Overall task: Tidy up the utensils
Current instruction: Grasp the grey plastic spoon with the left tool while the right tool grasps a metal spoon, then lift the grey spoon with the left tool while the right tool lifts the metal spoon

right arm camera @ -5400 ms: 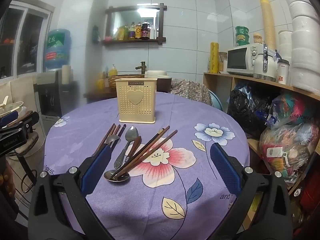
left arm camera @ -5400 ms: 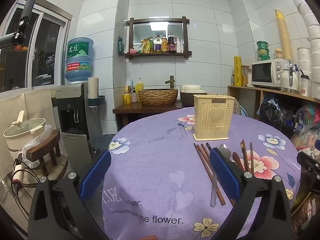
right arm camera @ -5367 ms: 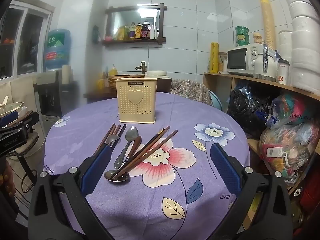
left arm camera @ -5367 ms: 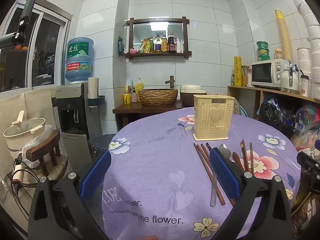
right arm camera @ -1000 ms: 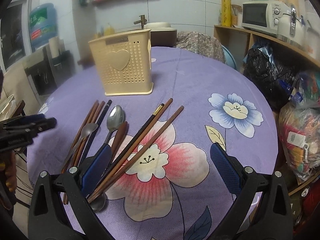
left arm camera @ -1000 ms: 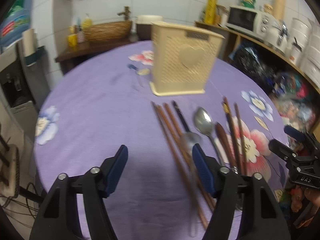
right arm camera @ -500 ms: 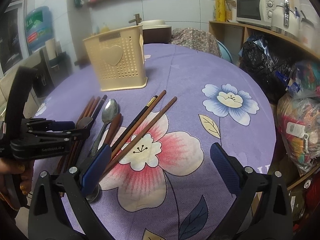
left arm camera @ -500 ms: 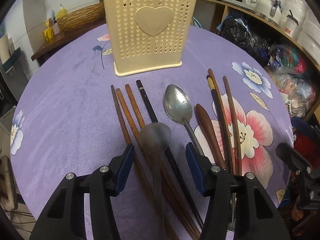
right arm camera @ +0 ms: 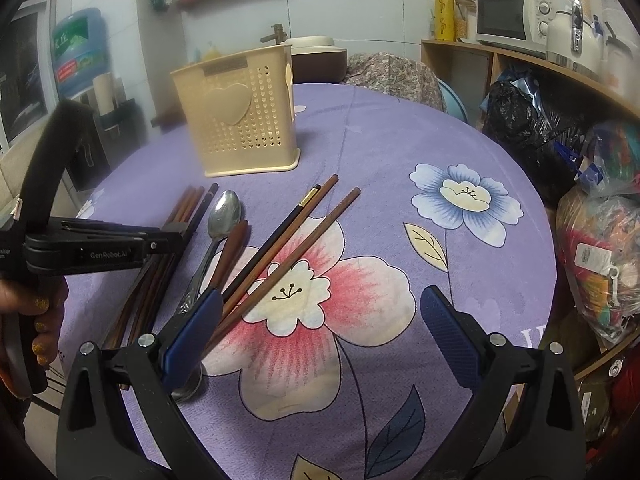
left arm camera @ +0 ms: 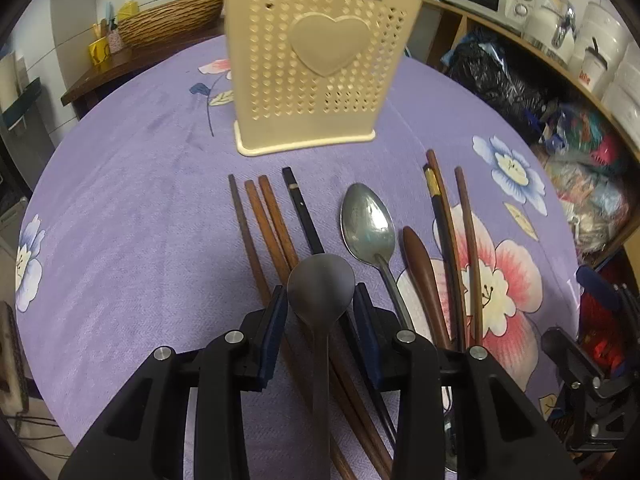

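Now my left gripper (left arm camera: 320, 312) has its jaws closing around the dull grey metal spoon (left arm camera: 321, 288) atop brown wooden chopsticks (left arm camera: 264, 216), my right gripper (right arm camera: 320, 328) idling wide open, so next comes lifting it into the cream perforated plastic holder (left arm camera: 320, 60).

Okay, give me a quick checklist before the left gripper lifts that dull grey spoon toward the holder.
1. Dull spoon between the left gripper jaws: ok.
2. Jaws actually clamped on it: cannot tell; they flank the bowl closely.
3. Spoon overlaps the chopsticks beneath; snagging them: cannot tell.
4. Holder upright on the tablecloth: ok.
5. Holder's top opening free: cannot tell, not visible.
6. Right gripper open, clear of the lift path: ok.
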`<state>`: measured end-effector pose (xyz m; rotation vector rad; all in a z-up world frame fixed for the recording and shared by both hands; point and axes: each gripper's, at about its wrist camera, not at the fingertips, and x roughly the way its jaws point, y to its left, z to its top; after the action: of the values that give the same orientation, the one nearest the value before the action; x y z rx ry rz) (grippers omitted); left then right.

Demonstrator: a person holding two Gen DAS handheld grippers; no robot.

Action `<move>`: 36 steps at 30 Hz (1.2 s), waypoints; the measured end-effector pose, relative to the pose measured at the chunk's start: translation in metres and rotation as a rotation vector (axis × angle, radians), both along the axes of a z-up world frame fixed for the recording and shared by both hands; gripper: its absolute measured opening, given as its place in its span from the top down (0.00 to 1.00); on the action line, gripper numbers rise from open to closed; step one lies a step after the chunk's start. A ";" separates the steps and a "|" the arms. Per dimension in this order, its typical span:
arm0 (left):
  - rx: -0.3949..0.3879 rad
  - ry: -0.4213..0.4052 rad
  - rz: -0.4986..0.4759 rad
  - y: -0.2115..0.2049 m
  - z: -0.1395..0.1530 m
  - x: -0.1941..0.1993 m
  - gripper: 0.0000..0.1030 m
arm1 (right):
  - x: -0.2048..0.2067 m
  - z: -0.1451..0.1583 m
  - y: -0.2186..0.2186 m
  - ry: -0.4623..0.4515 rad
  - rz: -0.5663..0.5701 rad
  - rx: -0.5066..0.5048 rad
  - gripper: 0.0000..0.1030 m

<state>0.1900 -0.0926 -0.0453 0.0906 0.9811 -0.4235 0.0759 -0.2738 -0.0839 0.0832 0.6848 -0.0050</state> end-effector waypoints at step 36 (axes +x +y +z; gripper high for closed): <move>-0.162 -0.200 0.244 0.098 0.053 -0.001 0.66 | 0.144 -0.023 0.093 0.245 0.134 -0.062 0.49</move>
<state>0.1894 0.0055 0.0080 -0.1301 0.7471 -0.2626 0.2197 -0.1804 -0.1066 -0.0236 0.9334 0.0935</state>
